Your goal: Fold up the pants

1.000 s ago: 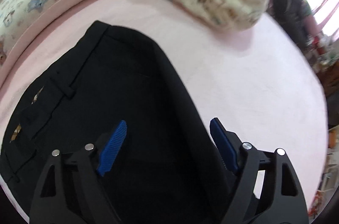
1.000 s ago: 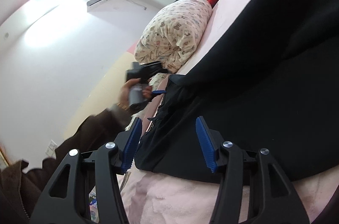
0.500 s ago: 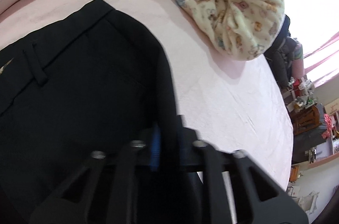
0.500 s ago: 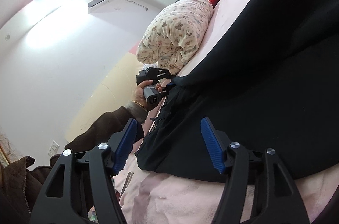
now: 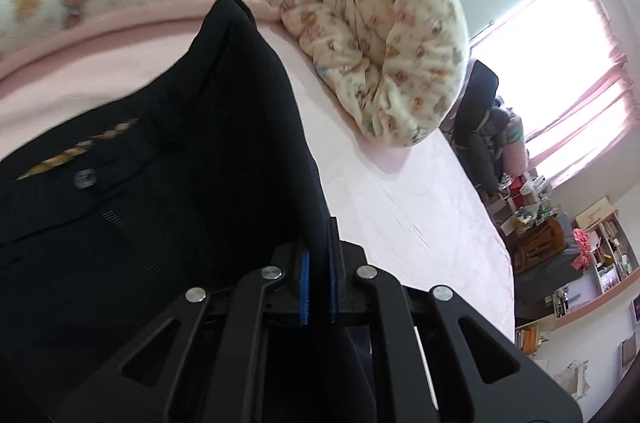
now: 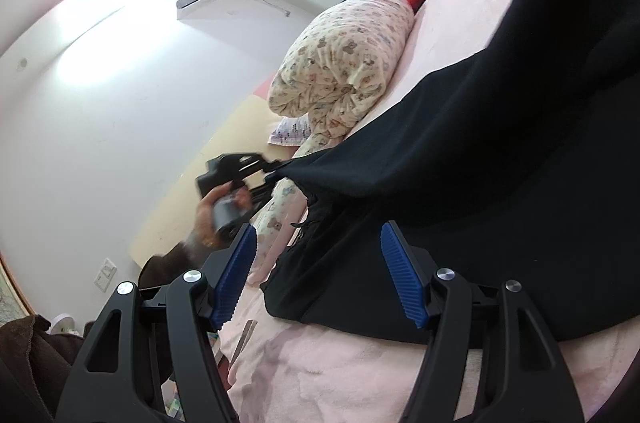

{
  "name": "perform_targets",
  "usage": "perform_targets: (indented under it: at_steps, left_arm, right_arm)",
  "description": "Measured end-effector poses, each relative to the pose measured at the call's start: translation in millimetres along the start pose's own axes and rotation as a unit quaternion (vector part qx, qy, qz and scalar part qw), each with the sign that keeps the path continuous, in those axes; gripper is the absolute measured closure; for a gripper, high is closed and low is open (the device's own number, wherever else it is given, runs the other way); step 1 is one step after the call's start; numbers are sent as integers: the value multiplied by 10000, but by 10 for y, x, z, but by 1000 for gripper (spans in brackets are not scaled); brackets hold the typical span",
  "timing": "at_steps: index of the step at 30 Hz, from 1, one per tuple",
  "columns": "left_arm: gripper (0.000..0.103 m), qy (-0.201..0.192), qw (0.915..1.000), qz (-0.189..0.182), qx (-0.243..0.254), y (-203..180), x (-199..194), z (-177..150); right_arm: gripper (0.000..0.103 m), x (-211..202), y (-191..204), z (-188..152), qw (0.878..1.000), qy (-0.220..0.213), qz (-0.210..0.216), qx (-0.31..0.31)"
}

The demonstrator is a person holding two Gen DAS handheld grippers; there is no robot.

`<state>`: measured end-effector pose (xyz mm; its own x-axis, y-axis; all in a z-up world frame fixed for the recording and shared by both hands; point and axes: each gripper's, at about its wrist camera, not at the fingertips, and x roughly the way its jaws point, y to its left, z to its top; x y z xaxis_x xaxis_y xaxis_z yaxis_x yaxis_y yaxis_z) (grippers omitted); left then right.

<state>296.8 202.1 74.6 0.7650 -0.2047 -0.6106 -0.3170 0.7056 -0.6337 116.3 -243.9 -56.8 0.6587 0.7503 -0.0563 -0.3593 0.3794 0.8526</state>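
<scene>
black pants (image 5: pixel 168 207) lie on the pink bed sheet (image 5: pixel 408 207), waistband toward 9 o'clock in the left wrist view, a rolled printed quilt (image 5: pixel 384 55) at 1 o'clock. left gripper (image 5: pixel 318 283) is clamped on the pants' folded edge, cloth pinched between the blue pads. right gripper (image 6: pixel 316 275) hangs wide, nothing between its jaws, hem just beyond at 12 o'clock. judgement: the fold is under way; carry the held edge low and level, and have the right gripper take the near hem so both corners land squarely together.
</scene>
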Motion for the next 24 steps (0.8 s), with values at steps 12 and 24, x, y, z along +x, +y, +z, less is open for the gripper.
perform_targets:
  at_steps: [12,24]
  left_arm:
    - [95,-644,9967,-110,-484,813,-1150,-928]
    - [89,-961,9929,130,-687,1354,-1129,-1379]
  right_arm:
    - [36,-96,116,76,9989,163,-404,164]
    - [36,-1317,-45,650,9582,-1230,-1923,1722]
